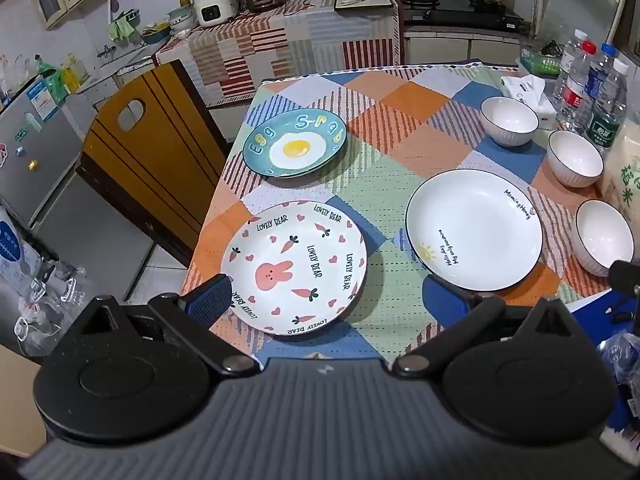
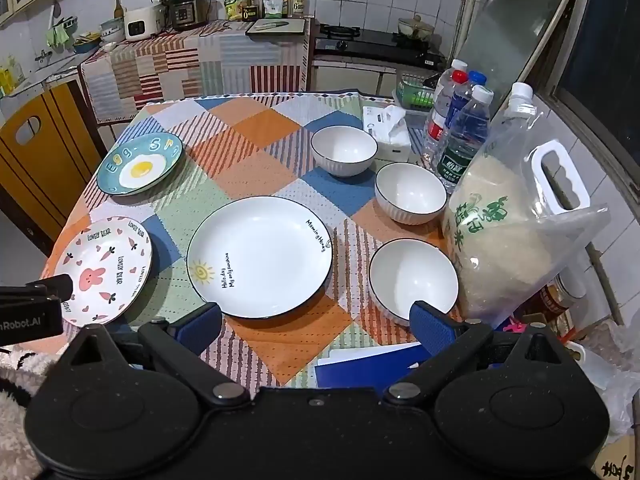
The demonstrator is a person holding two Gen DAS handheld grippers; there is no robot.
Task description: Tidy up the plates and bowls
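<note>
Three plates lie on the checked tablecloth: a white rabbit plate [image 1: 294, 266] [image 2: 105, 270] near left, a teal fried-egg plate [image 1: 295, 143] [image 2: 140, 164] far left, a large white sun plate [image 1: 474, 229] [image 2: 259, 256] in the middle. Three white ribbed bowls stand in a line at the right: far [image 1: 509, 121] [image 2: 344, 150], middle [image 1: 575, 158] [image 2: 410, 192], near [image 1: 604, 237] [image 2: 413, 280]. My left gripper [image 1: 326, 304] is open and empty, above the rabbit plate's near edge. My right gripper [image 2: 316, 324] is open and empty, above the table's front edge, between the sun plate and the near bowl.
A bag of rice [image 2: 516, 236], several water bottles [image 2: 460, 128] and a tissue box [image 2: 386, 134] crowd the table's right side. A blue folder [image 2: 368, 364] lies at the front edge. A wooden chair [image 1: 144, 160] stands left of the table. Kitchen counters run behind.
</note>
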